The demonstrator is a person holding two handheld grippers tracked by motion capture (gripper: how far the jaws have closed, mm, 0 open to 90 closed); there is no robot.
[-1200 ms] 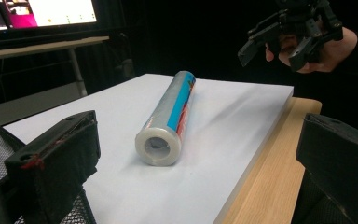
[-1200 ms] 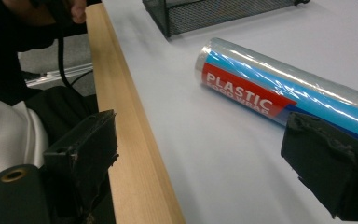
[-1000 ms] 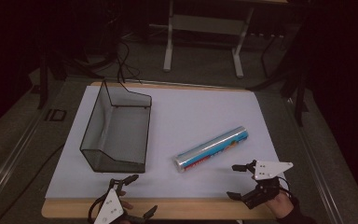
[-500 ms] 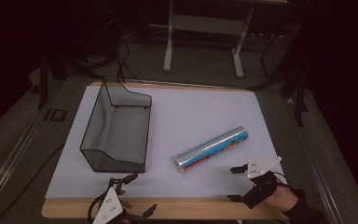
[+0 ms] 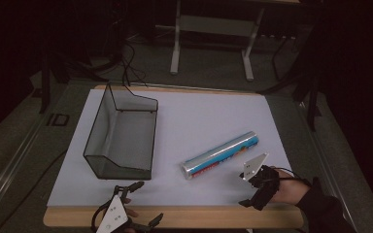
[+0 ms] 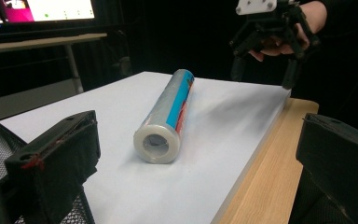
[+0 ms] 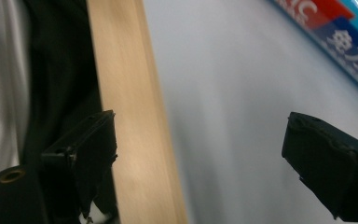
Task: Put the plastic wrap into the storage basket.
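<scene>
The shiny cylindrical roll with a blue and red printed label [image 5: 221,155] lies on its side on the white sheet covering the wooden table [image 5: 175,217], slanted across the sheet, to the right of the black wire-mesh basket [image 5: 121,138] and apart from it. Lying flat like this, its long sides are exposed, which suits a pinch across its width. The right gripper [image 5: 245,187] hovers near the table's front edge just beside the roll's right half, jaws spread and holding nothing; I judge it is lining up for a grasp. The left gripper [image 5: 141,204] waits at the front edge below the basket, its jaws also apart and empty, probably kept clear for now.

The left gripper view looks along the roll and shows its open, hollow end [image 6: 157,142], with the right gripper raised above the sheet's far corner, a height the high view leaves unclear. The right gripper view shows the label's print at the upper right and the table's wooden strip between its jaws.
</scene>
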